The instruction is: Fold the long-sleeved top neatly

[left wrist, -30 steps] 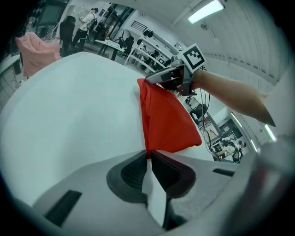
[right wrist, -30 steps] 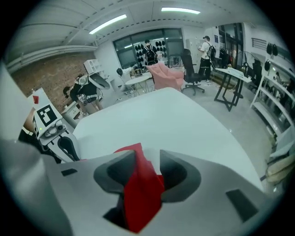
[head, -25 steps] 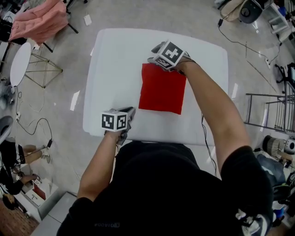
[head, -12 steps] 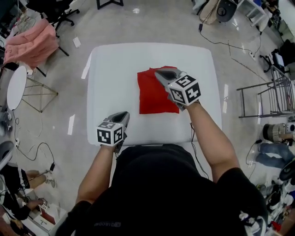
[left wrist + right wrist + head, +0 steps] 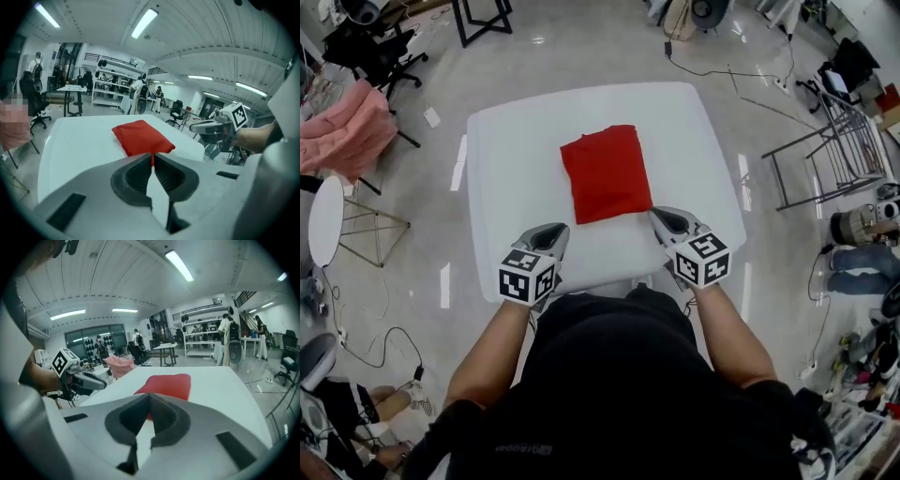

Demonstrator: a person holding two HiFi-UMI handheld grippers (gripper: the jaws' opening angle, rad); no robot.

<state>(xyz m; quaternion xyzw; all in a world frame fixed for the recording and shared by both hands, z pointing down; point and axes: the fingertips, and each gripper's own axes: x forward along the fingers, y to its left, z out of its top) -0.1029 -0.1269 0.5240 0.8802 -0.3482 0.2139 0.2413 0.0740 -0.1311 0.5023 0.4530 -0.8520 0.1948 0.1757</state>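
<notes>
The red long-sleeved top (image 5: 606,173) lies folded into a neat rectangle on the middle of the white table (image 5: 506,169). It also shows ahead of each gripper, as the red top (image 5: 140,137) and the red top (image 5: 168,384). My left gripper (image 5: 553,231) hovers near the table's front edge, left of the top, jaws shut with nothing in them. My right gripper (image 5: 663,217) hangs just off the top's near right corner, shut and empty. Neither touches the cloth. In the left gripper view the right gripper (image 5: 206,125) shows at the right.
A pink garment (image 5: 345,131) hangs on a stand at the far left, next to a round white side table (image 5: 326,217). A metal rack (image 5: 811,155) stands to the right of the table. Cables lie on the glossy floor (image 5: 741,66).
My right gripper left the top's far edge, shut, and drew back to the near right corner. My left gripper rose a little. The view shifted so the table sits lower and more central.
</notes>
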